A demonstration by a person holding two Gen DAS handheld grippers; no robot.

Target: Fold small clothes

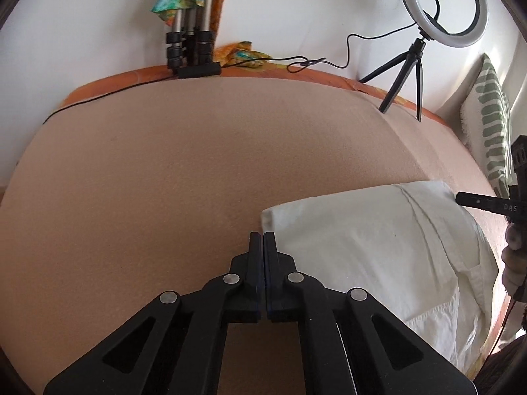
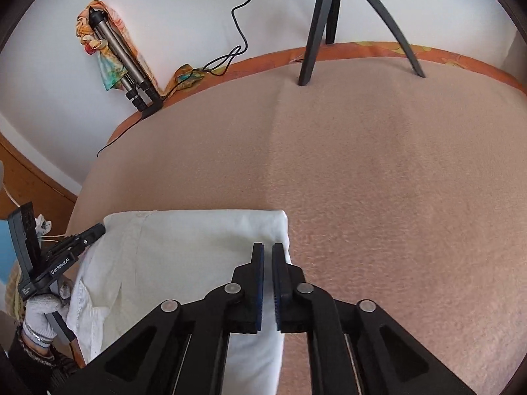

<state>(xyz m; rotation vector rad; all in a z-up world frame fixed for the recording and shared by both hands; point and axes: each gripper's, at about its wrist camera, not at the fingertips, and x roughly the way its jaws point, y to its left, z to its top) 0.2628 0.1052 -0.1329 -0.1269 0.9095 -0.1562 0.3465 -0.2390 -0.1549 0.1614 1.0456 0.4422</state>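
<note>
A white garment lies folded on the peach blanket; it also shows in the right wrist view. My left gripper is shut and empty, just beside the garment's left corner. It shows at the garment's left edge in the right wrist view. My right gripper hovers over the garment's right edge, jaws nearly closed with a thin gap, nothing clearly between them. Its tip shows at the garment's far right corner in the left wrist view.
A ring light on a black tripod stands at the far right of the bed; its legs show in the right wrist view. A folded metal tripod leans on the wall with colourful cloth. A patterned pillow lies right.
</note>
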